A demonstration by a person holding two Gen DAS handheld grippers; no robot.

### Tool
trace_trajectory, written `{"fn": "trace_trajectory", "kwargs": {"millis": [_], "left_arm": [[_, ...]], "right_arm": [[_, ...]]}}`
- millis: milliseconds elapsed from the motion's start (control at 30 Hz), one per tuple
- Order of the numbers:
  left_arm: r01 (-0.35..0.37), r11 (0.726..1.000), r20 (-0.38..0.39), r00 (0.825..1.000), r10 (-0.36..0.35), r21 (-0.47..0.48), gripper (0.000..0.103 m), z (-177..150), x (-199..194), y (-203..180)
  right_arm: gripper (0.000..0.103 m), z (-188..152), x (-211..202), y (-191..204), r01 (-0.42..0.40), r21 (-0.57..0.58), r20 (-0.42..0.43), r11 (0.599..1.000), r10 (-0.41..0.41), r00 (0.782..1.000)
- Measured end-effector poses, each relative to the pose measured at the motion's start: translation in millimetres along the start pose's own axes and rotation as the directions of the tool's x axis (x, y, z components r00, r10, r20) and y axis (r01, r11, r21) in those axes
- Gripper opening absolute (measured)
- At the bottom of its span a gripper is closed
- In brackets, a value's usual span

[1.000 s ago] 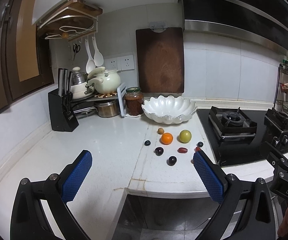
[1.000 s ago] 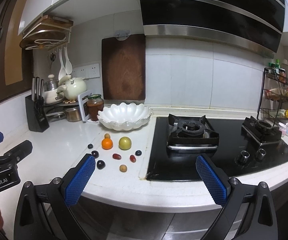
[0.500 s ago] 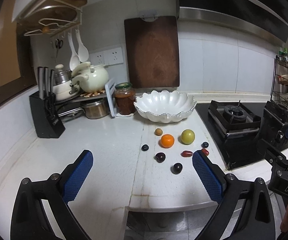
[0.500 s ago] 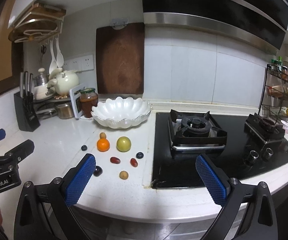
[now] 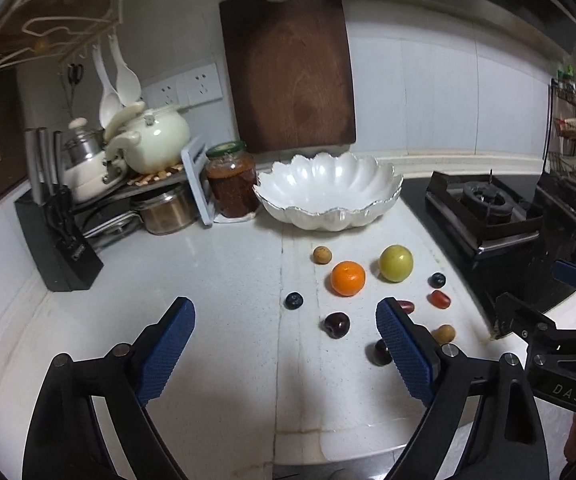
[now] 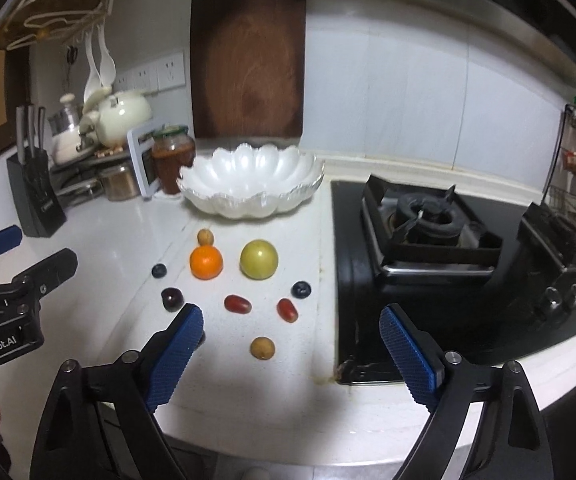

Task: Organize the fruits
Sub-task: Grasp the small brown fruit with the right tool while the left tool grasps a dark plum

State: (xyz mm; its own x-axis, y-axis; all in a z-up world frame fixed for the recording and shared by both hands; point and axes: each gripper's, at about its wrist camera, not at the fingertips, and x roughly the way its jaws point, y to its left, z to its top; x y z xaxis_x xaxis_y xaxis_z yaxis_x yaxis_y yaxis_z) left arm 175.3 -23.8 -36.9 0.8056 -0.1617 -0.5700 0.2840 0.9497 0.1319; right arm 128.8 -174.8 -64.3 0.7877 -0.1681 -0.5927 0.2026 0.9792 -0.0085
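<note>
Both grippers are hovering spread wide with nothing between their blue pads: the left gripper (image 5: 286,344) over the near counter, the right gripper (image 6: 291,350) just near of the scattered fruit. An orange (image 6: 206,262) and a green plum (image 6: 259,259) are sitting side by side on the white countertop (image 5: 208,280), with a small brown longan (image 6: 205,236) just beyond the orange. Two blueberries (image 6: 159,270) are flanking that pair, left and right. Nearer, a dark cherry (image 6: 172,299), two red grape tomatoes (image 6: 238,304) and a second longan (image 6: 262,347) are lying apart from one another. Another dark cherry (image 5: 381,353) is peeking out beside the left gripper's right pad. Farther back, an empty scalloped white bowl (image 6: 216,200) is standing near the wall. A sauce jar (image 6: 172,160) is standing left of it, a wooden cutting board (image 6: 248,60) is hanging behind, and a black gas stove (image 6: 427,240) is lying to the right.
</note>
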Motion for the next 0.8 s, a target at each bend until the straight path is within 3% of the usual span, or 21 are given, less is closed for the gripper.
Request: {"fn": "trace_trajectory", "kwargs": {"millis": [467, 800], "left_arm": [[0.107, 0.993, -0.128, 0.987, -0.100, 0.047, 0.082, -7.2, 66.3, 0.6], [0.204, 0.973, -0.227, 0.958, -0.176, 0.110, 0.074, -17.7, 109.6, -10.5]], "right_arm": [[0.076, -7.6, 53.5, 15.2, -0.006, -0.003, -0.182, 1.000, 0.005, 0.983], [0.066, -19.3, 80.5, 19.6, 0.002, -0.008, -0.275, 1.000, -0.004, 0.961]]}}
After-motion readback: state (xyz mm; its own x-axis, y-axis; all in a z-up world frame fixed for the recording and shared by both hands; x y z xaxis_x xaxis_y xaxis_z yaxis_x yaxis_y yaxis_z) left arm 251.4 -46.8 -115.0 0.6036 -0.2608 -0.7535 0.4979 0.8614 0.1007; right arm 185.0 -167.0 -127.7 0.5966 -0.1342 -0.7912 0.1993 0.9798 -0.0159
